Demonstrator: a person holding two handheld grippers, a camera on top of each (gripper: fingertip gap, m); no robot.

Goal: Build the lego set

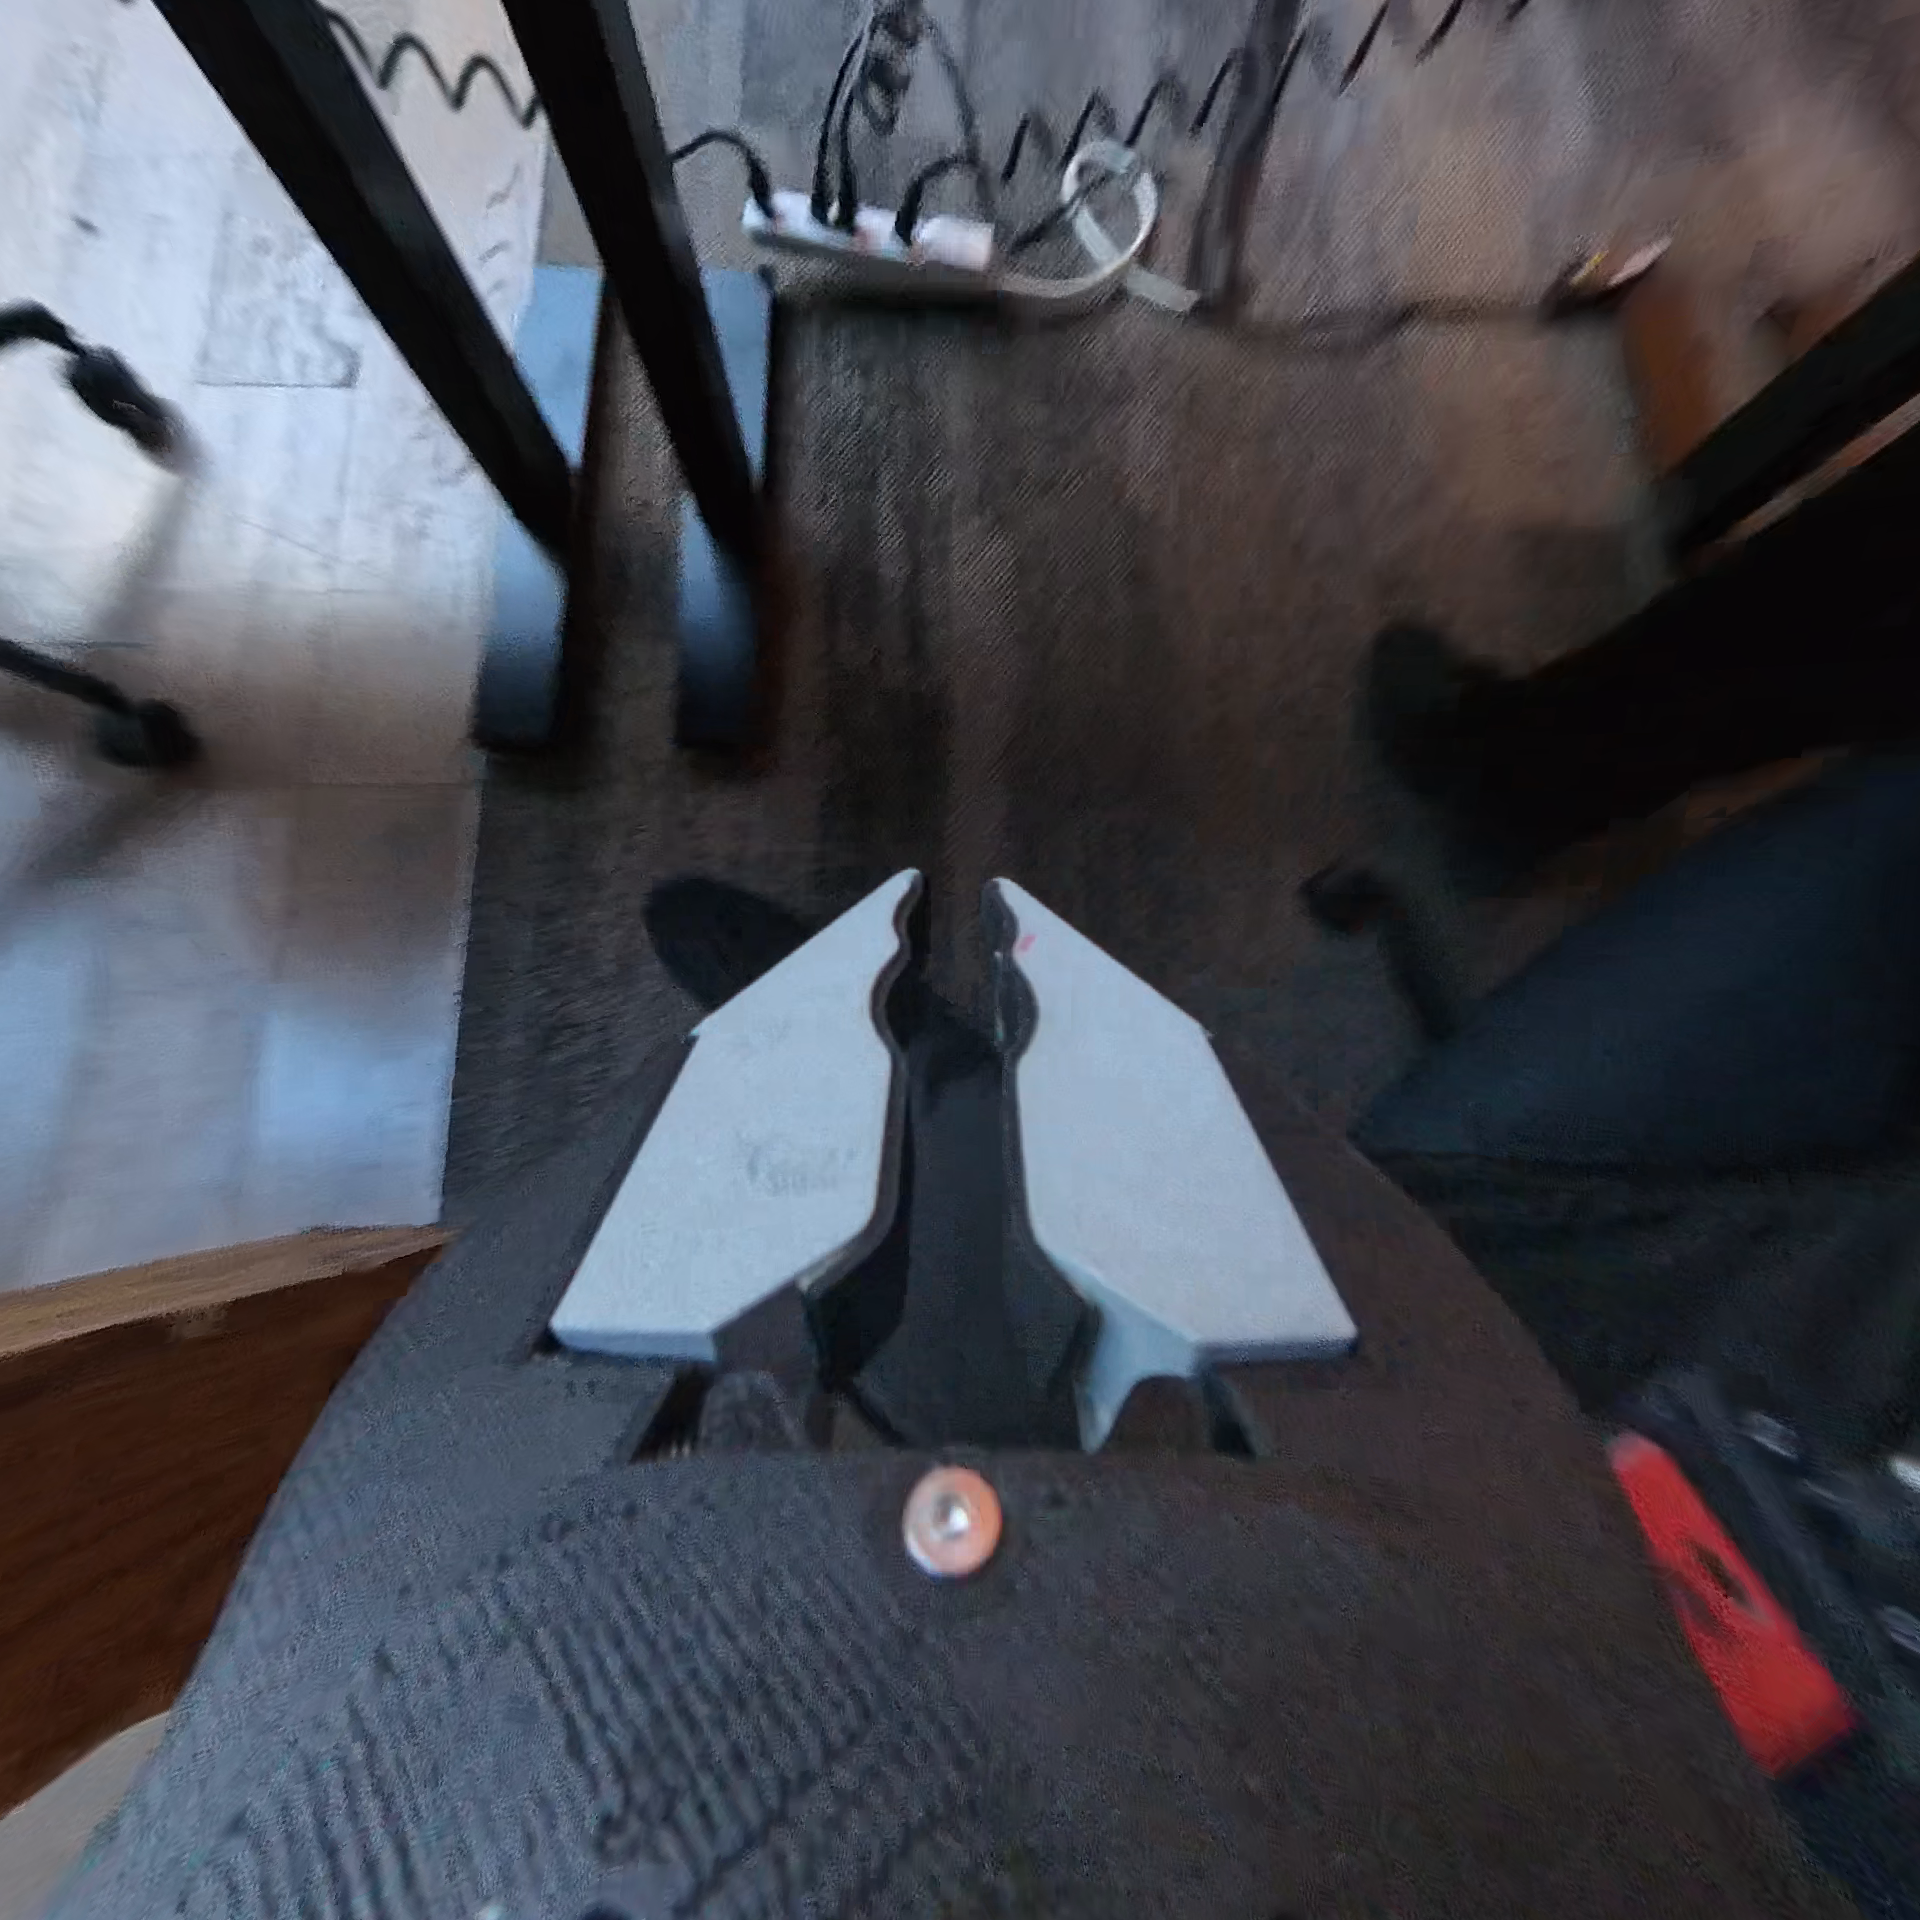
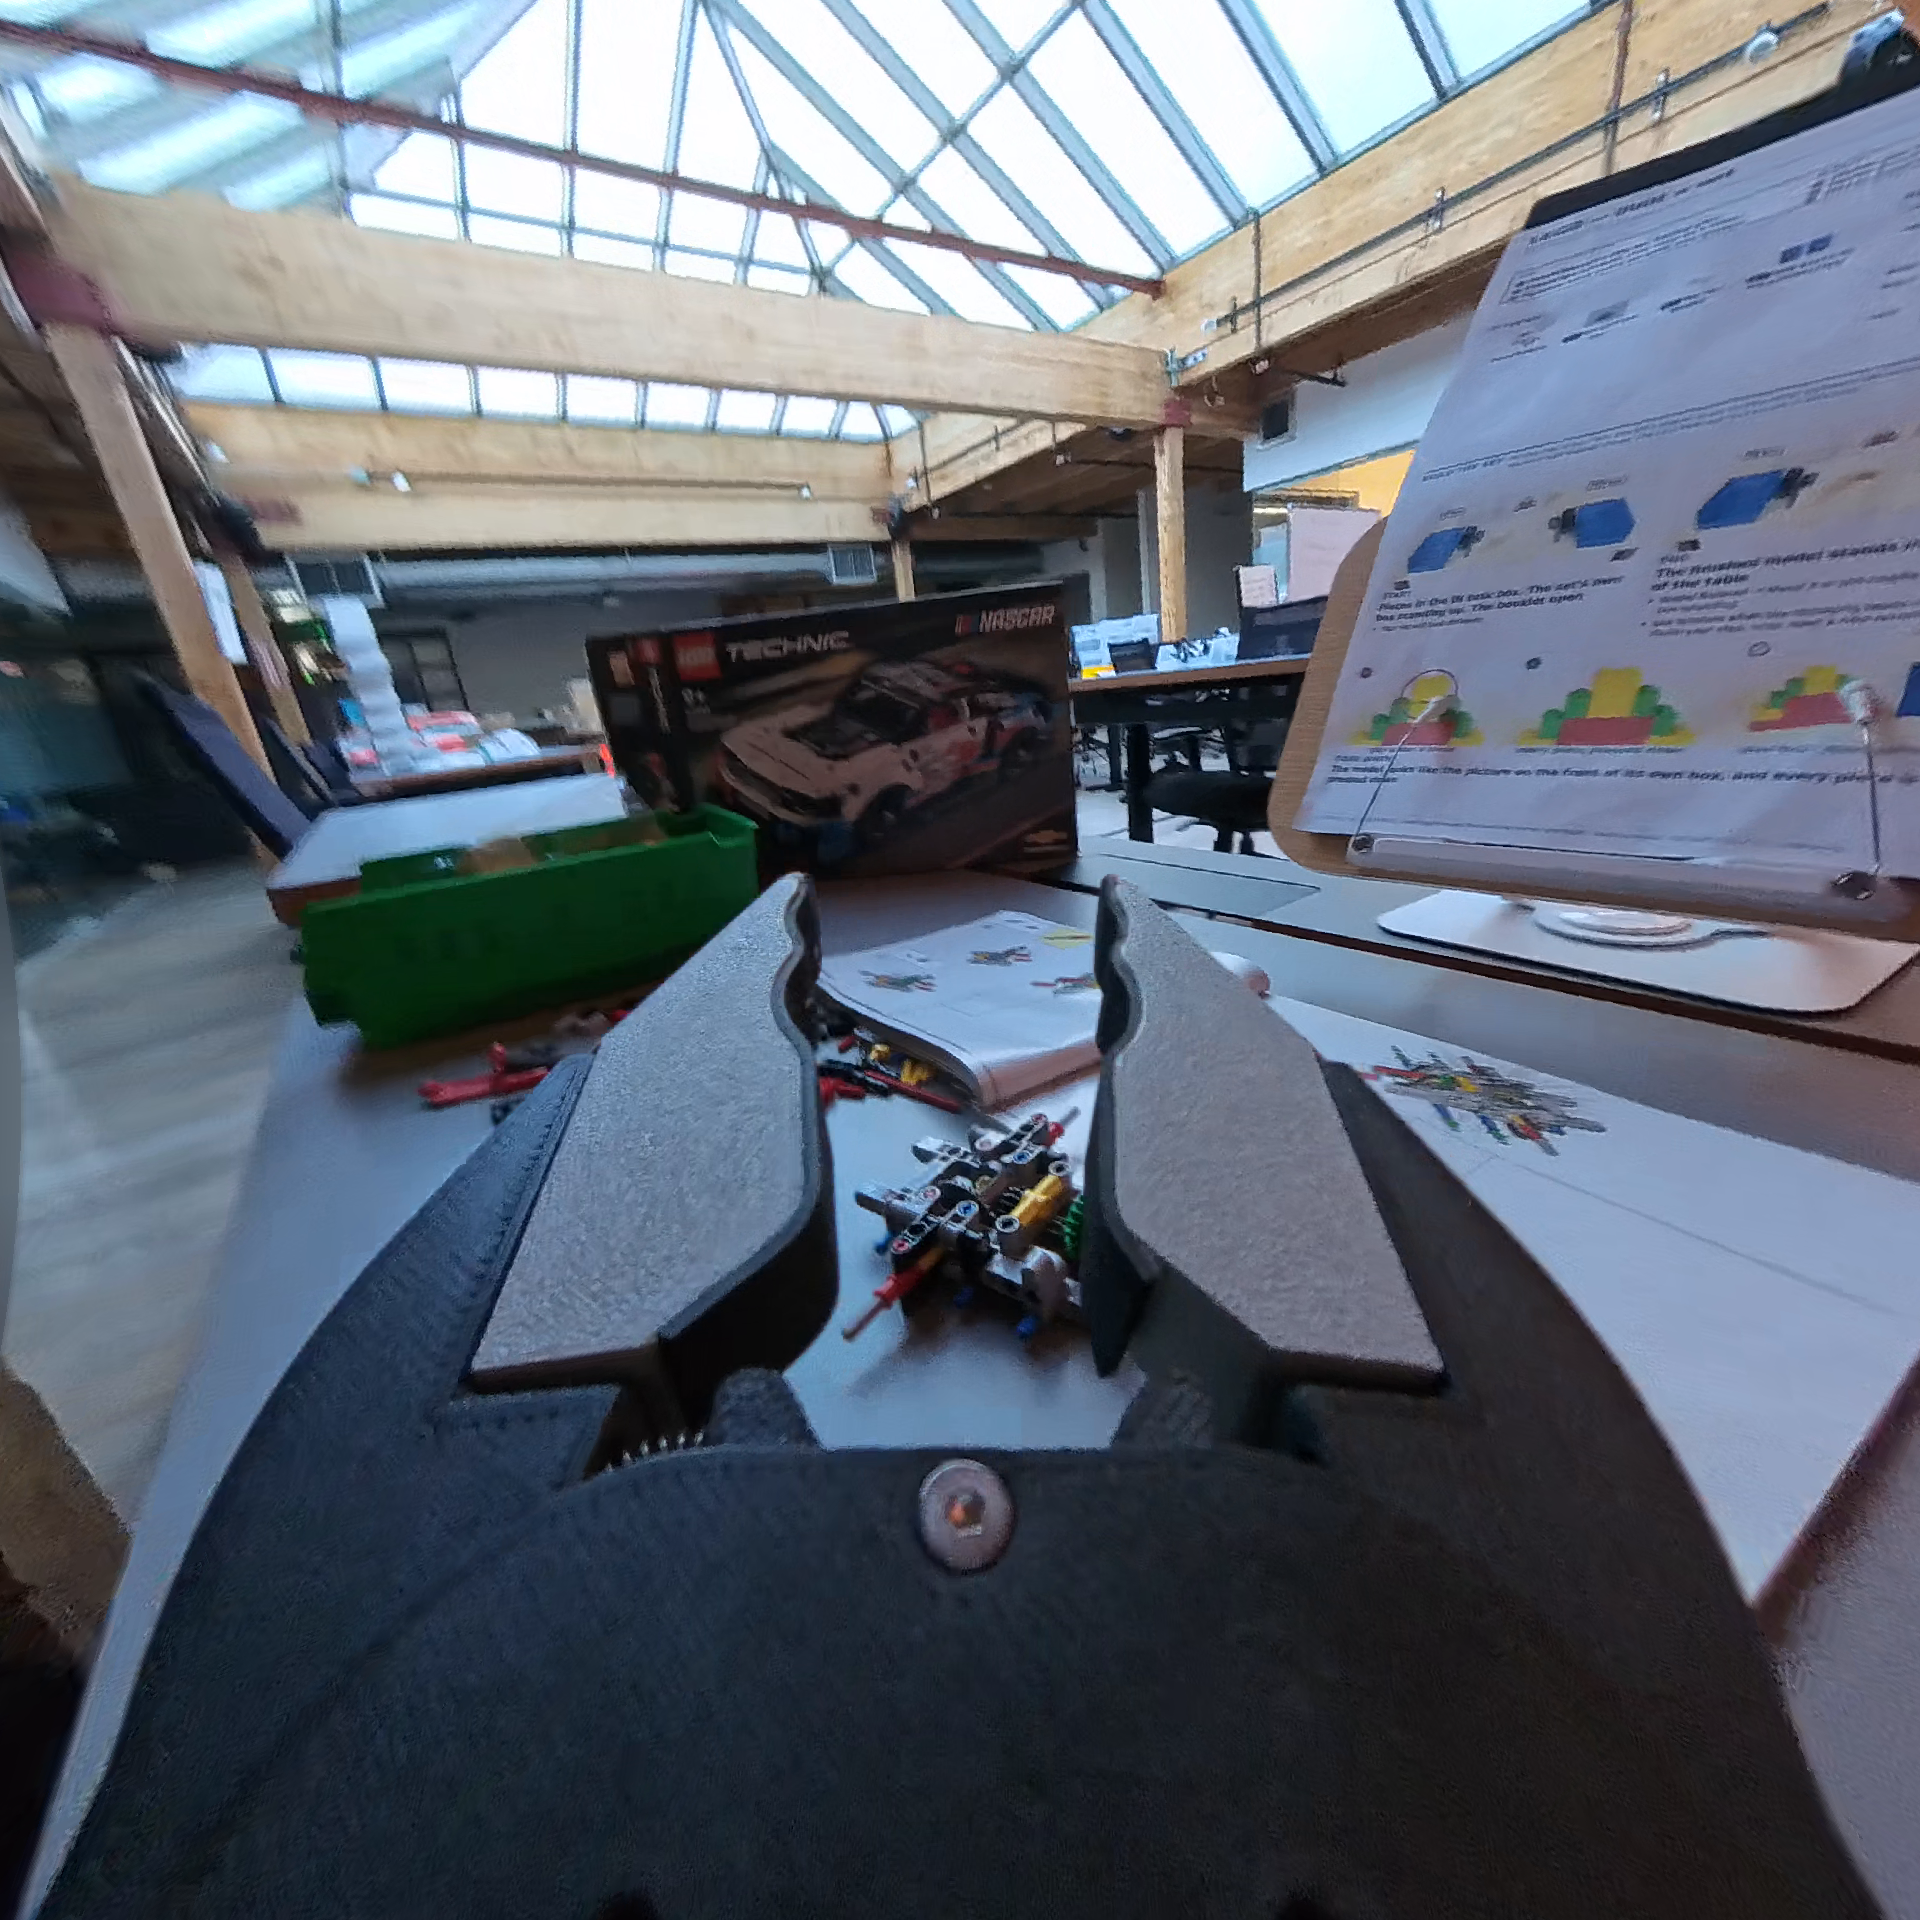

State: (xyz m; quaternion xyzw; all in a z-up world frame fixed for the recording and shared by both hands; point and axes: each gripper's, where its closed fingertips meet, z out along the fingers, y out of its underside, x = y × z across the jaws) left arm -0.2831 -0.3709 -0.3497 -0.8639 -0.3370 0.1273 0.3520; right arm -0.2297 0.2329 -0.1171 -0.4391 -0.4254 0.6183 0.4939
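Our left gripper (image 1: 954, 894): fingers nearly together, grasping nothing, aimed at carpet (image 1: 1143, 582) | our right gripper (image 2: 951, 904): fingers spread, released, straddling small brick assembly (image 2: 987, 1205) on surface (image 2: 343, 1164) beside open booklet (image 2: 966, 987), likely for reference.

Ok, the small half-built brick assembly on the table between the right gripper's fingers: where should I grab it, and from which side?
Grip the half-built assembly across its dark beam frame, not the thin red pin sticking out at its near-left corner. Probably come straight down from above: it lies flat on the grey table, long axis running away from the camera, so the right gripper, open and straddling it, can close on its two long sides.
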